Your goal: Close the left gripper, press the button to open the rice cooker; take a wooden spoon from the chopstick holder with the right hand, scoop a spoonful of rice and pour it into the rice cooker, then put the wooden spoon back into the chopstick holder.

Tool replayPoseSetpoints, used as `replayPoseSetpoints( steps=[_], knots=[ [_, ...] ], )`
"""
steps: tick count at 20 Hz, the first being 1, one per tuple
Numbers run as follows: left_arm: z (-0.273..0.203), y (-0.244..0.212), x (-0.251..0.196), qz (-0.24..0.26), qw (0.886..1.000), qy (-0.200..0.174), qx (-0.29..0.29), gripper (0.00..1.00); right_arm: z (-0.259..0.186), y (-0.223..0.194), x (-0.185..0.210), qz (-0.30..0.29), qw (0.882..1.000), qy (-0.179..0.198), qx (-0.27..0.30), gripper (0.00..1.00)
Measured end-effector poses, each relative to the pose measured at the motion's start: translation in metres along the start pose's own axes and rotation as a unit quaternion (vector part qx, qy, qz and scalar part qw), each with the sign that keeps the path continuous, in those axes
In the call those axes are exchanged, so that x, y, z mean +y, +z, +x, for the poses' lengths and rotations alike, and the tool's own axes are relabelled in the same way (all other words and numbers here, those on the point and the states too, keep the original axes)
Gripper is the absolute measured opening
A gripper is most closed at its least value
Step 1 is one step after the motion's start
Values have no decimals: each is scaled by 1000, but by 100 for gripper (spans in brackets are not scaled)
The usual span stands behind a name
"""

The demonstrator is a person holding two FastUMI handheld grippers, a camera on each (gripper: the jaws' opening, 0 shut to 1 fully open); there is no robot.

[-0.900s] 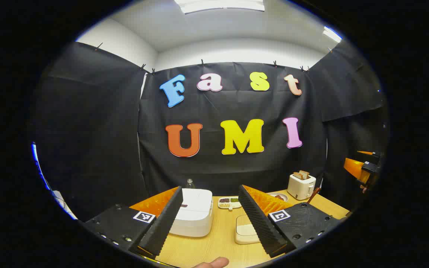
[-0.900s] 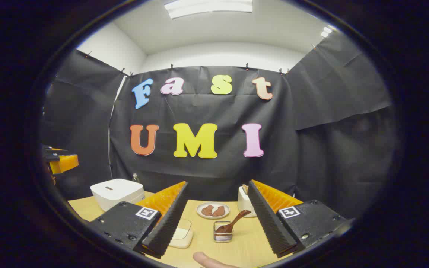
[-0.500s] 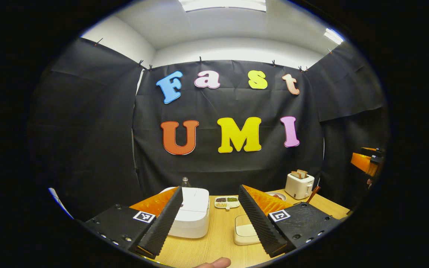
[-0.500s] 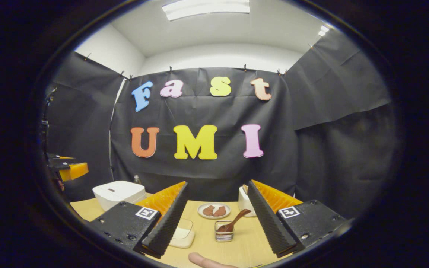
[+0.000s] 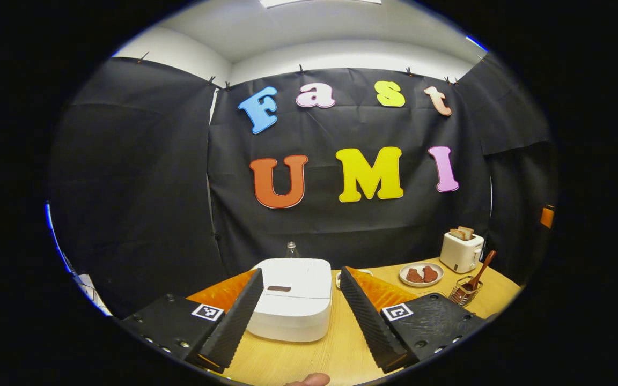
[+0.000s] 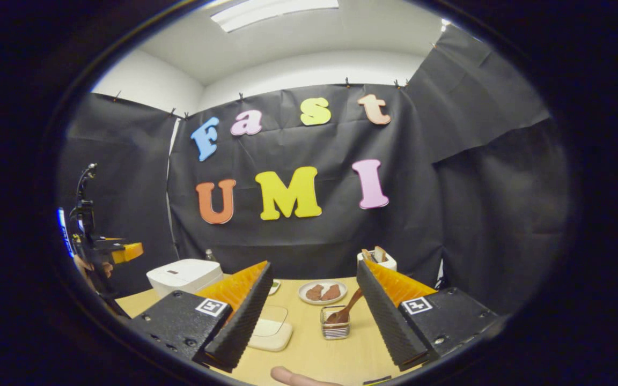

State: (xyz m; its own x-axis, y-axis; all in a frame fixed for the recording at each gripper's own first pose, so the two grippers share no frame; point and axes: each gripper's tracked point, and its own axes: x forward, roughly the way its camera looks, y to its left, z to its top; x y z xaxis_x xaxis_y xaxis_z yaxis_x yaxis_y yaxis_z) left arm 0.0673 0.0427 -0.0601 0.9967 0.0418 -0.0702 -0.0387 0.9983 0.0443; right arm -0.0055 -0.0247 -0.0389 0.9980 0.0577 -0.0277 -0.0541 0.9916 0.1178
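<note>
The white rice cooker [image 5: 294,300] stands on the wooden table with its lid down and a dark button [image 5: 278,288] on top. My left gripper [image 5: 301,271] is open, short of the cooker, which sits between its fingers. In the right gripper view, a wire chopstick holder [image 6: 335,329] holds a brown wooden spoon [image 6: 347,311] that leans to the right. My right gripper [image 6: 314,265] is open, back from the holder and holding nothing. A cream rice box [image 6: 272,333] with a clear lid lies left of the holder. The cooker [image 6: 184,274] is at far left.
A plate [image 5: 420,273] of brown pieces and a white toaster [image 5: 460,252] with bread stand at the back right, beside the holder [image 5: 463,294]. A small bottle [image 5: 289,249] is behind the cooker. A hand holds the left gripper [image 6: 121,251]. A thumb [image 6: 298,378] shows at the bottom.
The left gripper has swung toward the rice cooker, which now sits centred and larger between its fingers. The right gripper tilted a little; the holder stays between its fingers. Both stay open.
</note>
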Motion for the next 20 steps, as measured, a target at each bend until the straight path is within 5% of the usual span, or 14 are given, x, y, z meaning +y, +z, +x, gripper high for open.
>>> replayPoseSetpoints(
  steps=[2, 4, 7, 8, 10, 14, 15, 16, 20],
  knots=[
    [14, -2, -5, -4, 1000, -23, 1, 86, -4, 3, -10, -5, 1000, -11, -18, 100],
    [27, -7, -5, -23, 999, -39, 15, 69, -8, 3, -15, -6, 1000, -11, -27, 96],
    [49, -12, -8, -45, 997, -55, 28, 71, -10, 4, -27, 0, 999, -20, -39, 100],
    [55, -20, -11, -46, 996, -60, 40, 41, -11, 2, -32, 3, 999, -25, -42, 95],
    [70, -37, 0, -36, 996, -38, 69, 33, -10, -4, -33, 3, 999, -23, -42, 100],
    [98, -68, 16, -3, 994, 0, 112, 34, -5, -20, -41, -1, 999, -17, -37, 95],
    [100, -83, 18, -18, 990, -3, 140, 41, -4, -26, -43, -4, 999, -16, -34, 100],
    [111, -94, 19, -36, 987, -1, 158, 0, -2, -32, -45, -6, 999, -15, -30, 100],
    [126, -114, 45, -32, 981, 46, 188, 0, 7, -51, -49, -9, 1000, -5, -20, 100]
  ],
)
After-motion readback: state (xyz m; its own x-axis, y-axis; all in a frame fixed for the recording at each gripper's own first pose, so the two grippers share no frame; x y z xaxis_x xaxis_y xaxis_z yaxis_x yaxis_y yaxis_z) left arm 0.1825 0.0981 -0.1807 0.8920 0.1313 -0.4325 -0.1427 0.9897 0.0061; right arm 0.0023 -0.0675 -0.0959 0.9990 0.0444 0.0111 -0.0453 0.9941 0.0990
